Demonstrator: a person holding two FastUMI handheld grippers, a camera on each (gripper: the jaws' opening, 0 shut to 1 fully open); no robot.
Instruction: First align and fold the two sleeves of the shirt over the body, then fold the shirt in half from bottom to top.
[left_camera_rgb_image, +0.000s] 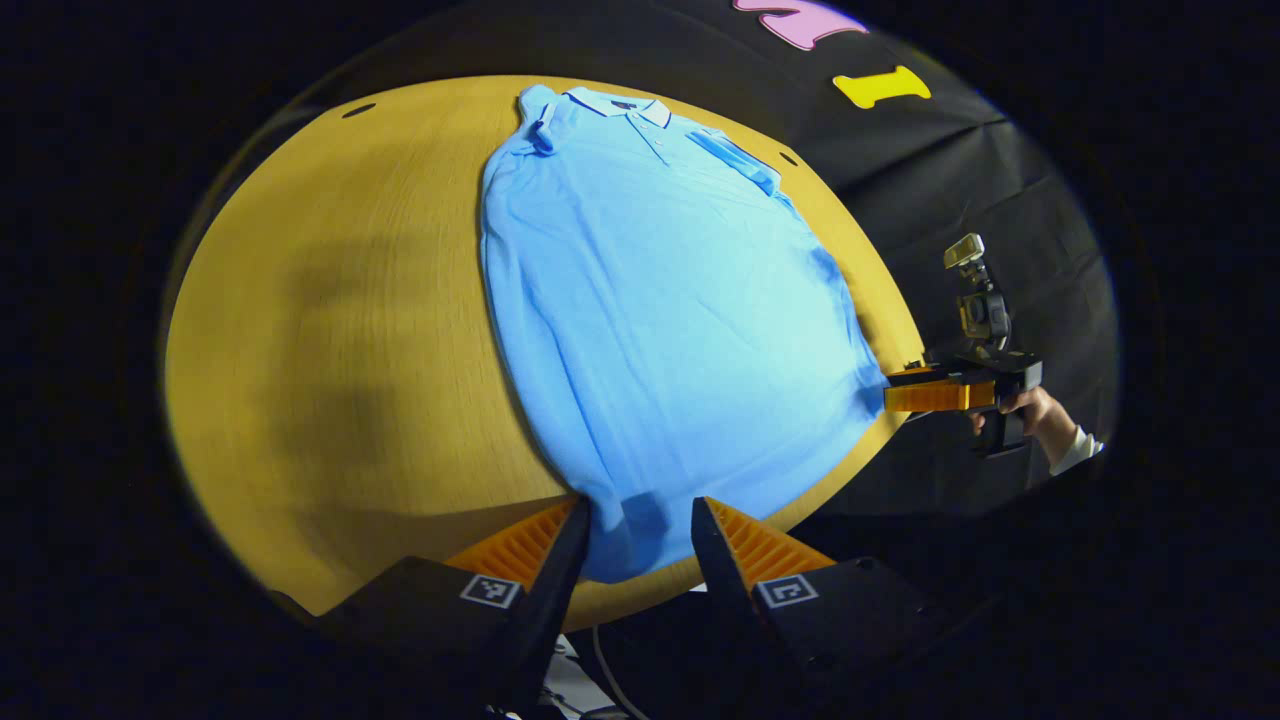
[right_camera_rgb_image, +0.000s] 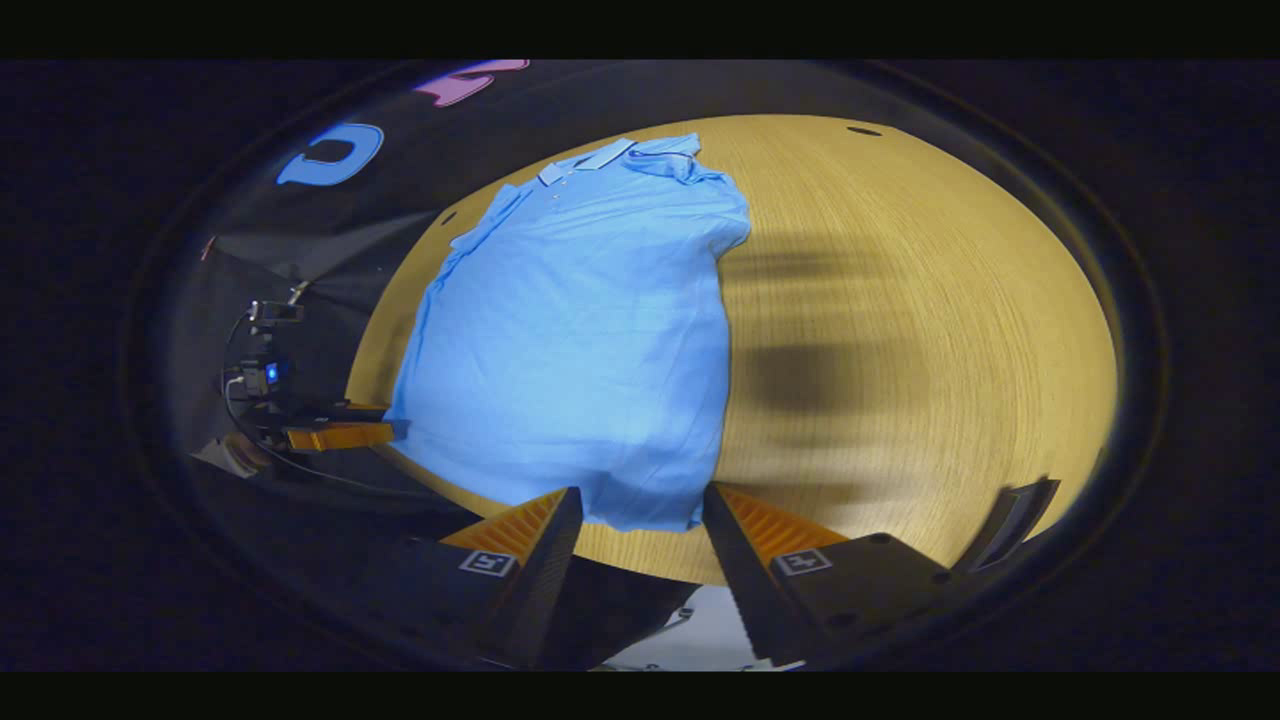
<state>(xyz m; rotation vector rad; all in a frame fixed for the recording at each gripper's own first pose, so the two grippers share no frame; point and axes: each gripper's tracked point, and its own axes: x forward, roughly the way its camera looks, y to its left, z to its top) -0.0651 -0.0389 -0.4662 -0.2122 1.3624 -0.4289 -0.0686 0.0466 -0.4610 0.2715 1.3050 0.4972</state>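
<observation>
shirt (left_camera_rgb_image: 660, 330) flat on the bench (left_camera_rgb_image: 330, 380), sleeves folded in, long axis running from collar, far, to hem, nearest me. my left gripper (left_camera_rgb_image: 632, 545) and right gripper (right_camera_rgb_image: 640, 520), jaws spread, each straddle a hem corner.

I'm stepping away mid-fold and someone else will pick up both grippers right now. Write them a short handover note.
Left gripper: open, at the hem of the shirt, one corner between its fingers, not clamped.
Right gripper: open, at the hem's other corner; it also shows in the left gripper view by the shirt's edge.
Shirt: flat on the wooden table, collar at the far end, hem at the near edge.
Done: both sleeves look folded over the body.
Left: pinch both hem corners, fold bottom up to the collar.
</observation>
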